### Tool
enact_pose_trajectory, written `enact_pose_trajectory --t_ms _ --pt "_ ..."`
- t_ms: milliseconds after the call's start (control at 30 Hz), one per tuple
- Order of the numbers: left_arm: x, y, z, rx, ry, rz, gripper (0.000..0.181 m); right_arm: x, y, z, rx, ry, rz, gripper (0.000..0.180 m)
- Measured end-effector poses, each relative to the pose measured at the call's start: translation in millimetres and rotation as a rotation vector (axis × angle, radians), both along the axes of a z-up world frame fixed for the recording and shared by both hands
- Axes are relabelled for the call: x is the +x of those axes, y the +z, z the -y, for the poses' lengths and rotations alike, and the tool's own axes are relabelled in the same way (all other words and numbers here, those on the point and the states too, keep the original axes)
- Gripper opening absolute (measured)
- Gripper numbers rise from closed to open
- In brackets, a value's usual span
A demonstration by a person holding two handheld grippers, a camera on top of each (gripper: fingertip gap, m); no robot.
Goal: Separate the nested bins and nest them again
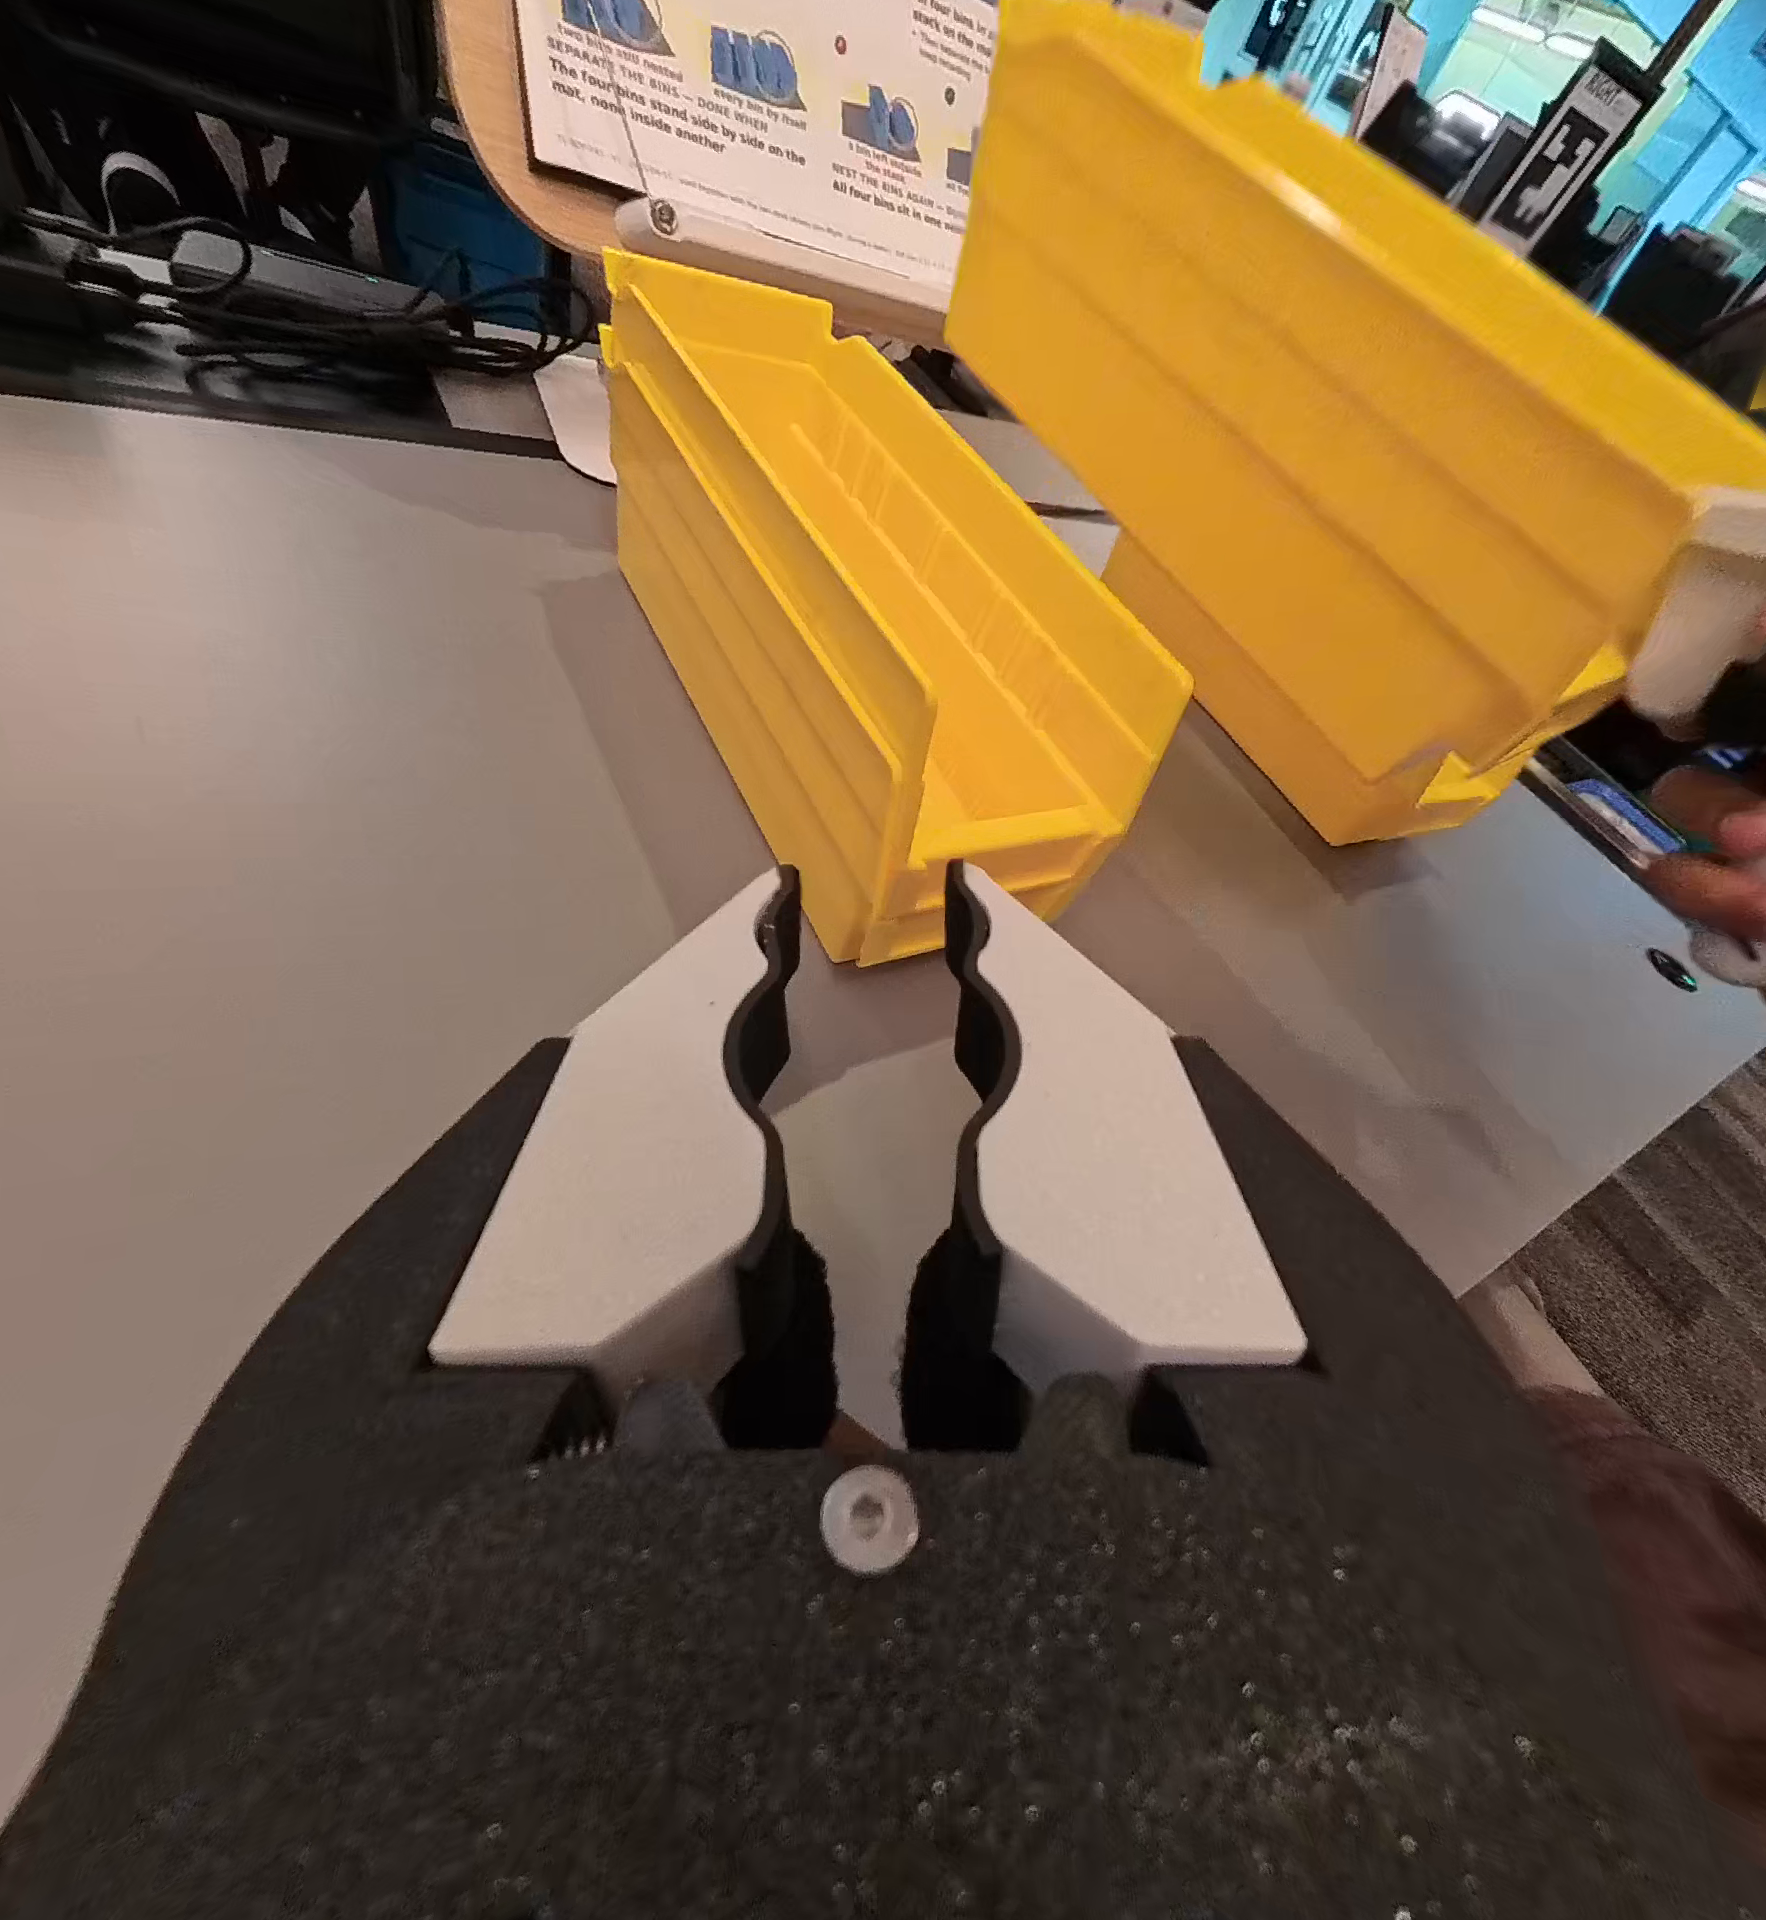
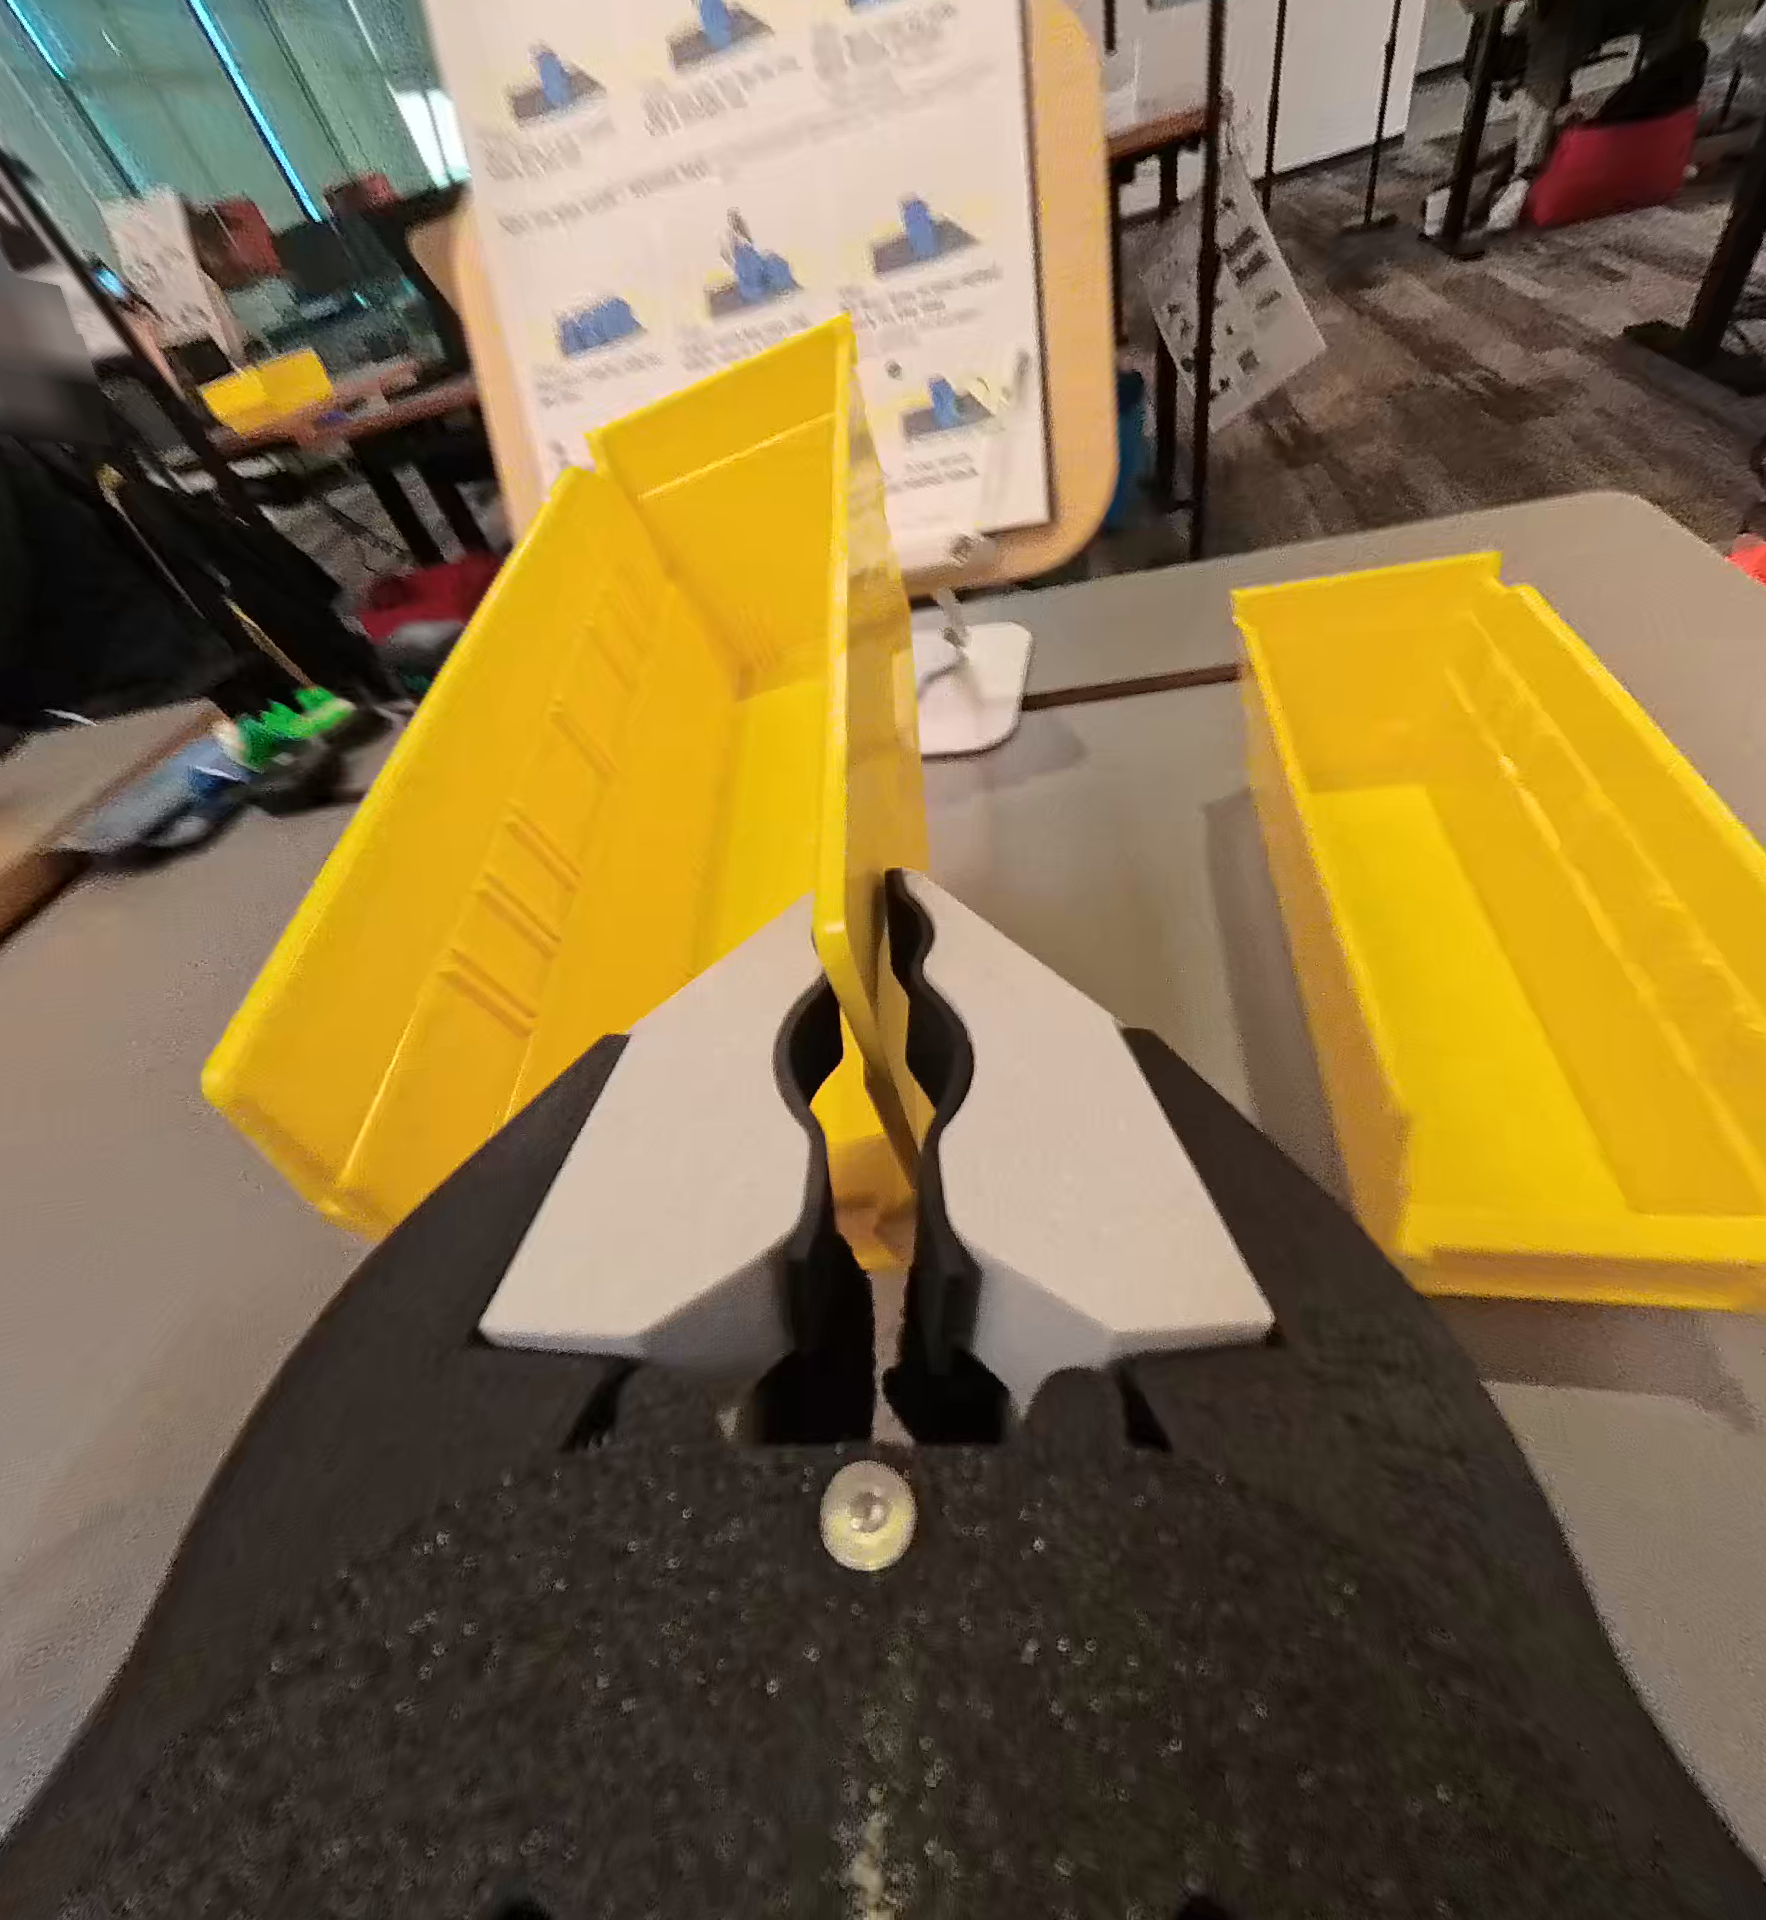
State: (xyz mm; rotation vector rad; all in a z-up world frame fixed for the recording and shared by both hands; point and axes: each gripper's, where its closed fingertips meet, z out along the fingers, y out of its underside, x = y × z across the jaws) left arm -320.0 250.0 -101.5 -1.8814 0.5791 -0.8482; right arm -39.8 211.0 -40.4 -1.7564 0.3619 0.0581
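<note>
My right gripper is clamped on the side wall of one yellow bin, raised and tilted off the grey table, its long axis running away from me toward the far edge; a second bin lies flat to its right, pointing the same way. My left gripper stands released at the near end of a nested stack, seemingly two bins, count unsure; a further bin, mostly hidden beneath the lifted one, sits near the right edge; an instruction board stands beyond.

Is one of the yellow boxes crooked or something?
Yes. The lifted bin hangs tilted in the air, pinched by one wall in the right gripper. The nested stack and the single bin sit flat on the table.
</note>
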Motion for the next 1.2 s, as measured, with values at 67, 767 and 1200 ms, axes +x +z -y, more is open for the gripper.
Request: enact_pose_trajectory --t_ms 67,767,1200 --pt "-2 1 -1 0.003 0.01 0.003 0.025 -25 16 -5 0.036 0.021 -0.051 0.003" --pt "6 3 19 0.055 -0.033 -0.049 0.025 -122 -2 -78 -0.028 -0.071 -0.196 0.003" --pt "6 4 19 0.059 -0.033 -0.049 0.024 -116 -52 -89 -0.083 -0.134 -0.146 0.004"
